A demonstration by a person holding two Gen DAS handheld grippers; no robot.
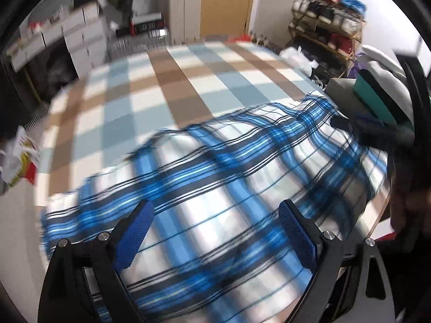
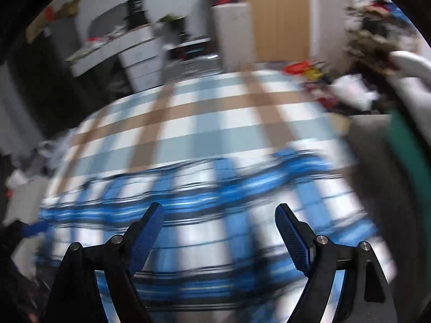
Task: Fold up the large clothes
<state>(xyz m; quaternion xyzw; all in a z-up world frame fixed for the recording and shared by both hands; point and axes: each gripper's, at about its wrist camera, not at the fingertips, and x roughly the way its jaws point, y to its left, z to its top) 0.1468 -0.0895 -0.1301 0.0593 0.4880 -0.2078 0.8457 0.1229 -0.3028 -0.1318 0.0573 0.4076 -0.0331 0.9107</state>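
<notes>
A plaid of bright blue, white and black lines is shown on the garment, spread over a bedcover checked in pale blue, white and light brown. The pads of the left gripper are seen in textured deep blue on black arms, and the same blue pads on black are carried by the right gripper. A door is coloured tan wood, the drawer units white-grey, and red, white and black items are stacked on a rack.
</notes>
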